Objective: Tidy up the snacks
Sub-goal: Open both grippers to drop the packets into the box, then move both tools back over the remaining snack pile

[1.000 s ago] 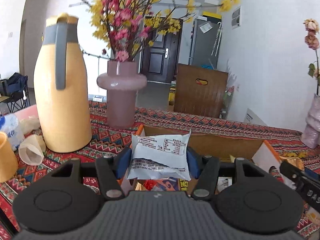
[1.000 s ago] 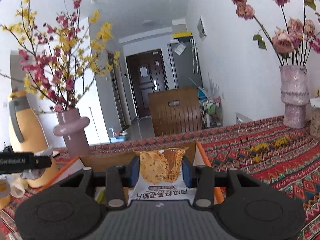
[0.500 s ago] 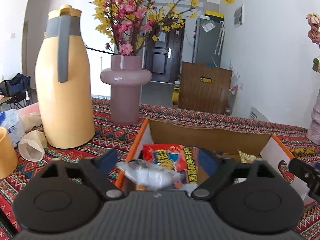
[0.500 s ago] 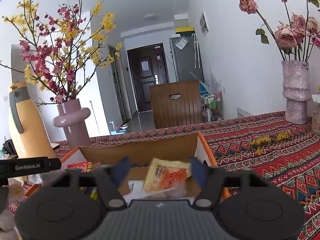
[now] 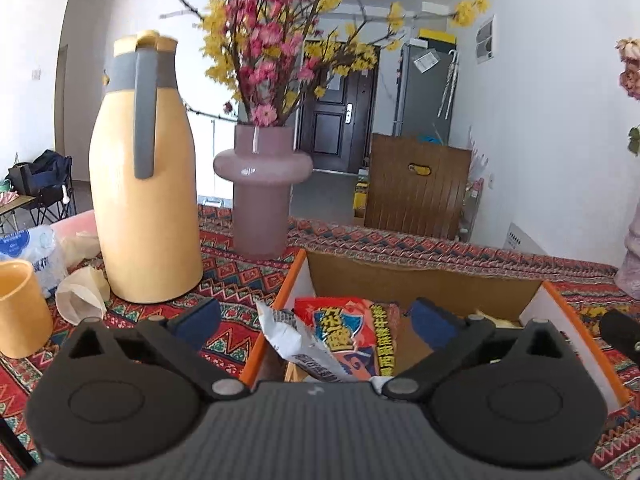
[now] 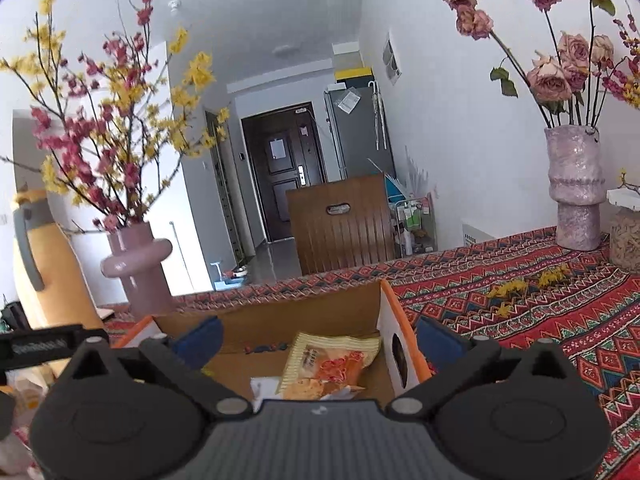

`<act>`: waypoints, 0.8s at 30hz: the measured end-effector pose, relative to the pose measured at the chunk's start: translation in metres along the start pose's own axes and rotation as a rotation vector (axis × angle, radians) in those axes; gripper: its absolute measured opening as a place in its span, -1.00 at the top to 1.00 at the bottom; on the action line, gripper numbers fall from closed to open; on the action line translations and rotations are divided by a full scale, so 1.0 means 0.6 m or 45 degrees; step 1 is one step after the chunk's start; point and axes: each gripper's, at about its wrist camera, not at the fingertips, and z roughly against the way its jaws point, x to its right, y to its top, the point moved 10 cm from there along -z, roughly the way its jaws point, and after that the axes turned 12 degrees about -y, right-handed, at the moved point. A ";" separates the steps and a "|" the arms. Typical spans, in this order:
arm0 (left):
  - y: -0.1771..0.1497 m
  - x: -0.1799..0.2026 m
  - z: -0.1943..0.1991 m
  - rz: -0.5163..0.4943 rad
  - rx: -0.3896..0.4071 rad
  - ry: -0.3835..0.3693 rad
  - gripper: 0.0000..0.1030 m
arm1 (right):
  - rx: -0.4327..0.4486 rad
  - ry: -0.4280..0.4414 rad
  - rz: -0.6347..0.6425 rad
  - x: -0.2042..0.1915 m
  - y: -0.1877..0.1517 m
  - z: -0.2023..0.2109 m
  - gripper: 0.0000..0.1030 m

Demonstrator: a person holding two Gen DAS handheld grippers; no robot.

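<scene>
An open cardboard box (image 5: 420,280) with orange edges sits on the patterned tablecloth. My left gripper (image 5: 314,320) hangs over its left end, jaws opening wide. Below them a white snack packet (image 5: 296,344) lies loose against a red packet (image 5: 348,332), touching neither pad. Over the box's right end (image 6: 280,320) my right gripper (image 6: 320,340) also has its jaws opening. An orange-and-yellow snack packet (image 6: 332,364) lies on the box floor beneath, free of the pads.
A tall yellow thermos jug (image 5: 144,184), a pink vase with blossoms (image 5: 262,200), a yellow cup (image 5: 20,308) and paper cups stand left of the box. A rose vase (image 6: 576,184) and a jar (image 6: 626,236) stand far right. A wooden chair (image 5: 416,188) backs the table.
Both grippers opened from shut. The white packet fell from the left one and the orange-and-yellow packet from the right one into the box.
</scene>
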 end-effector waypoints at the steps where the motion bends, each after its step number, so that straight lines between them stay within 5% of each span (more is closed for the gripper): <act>1: 0.003 0.003 0.009 -0.005 0.006 -0.005 -1.00 | 0.016 0.009 0.009 -0.003 0.008 0.014 -1.00; 11: -0.005 0.009 0.102 -0.044 0.021 -0.068 -1.00 | 0.052 0.062 0.058 0.000 0.019 0.124 -1.00; 24: -0.111 -0.030 0.188 -0.113 -0.092 -0.108 -1.00 | -0.085 0.061 0.113 0.026 -0.077 0.207 -1.00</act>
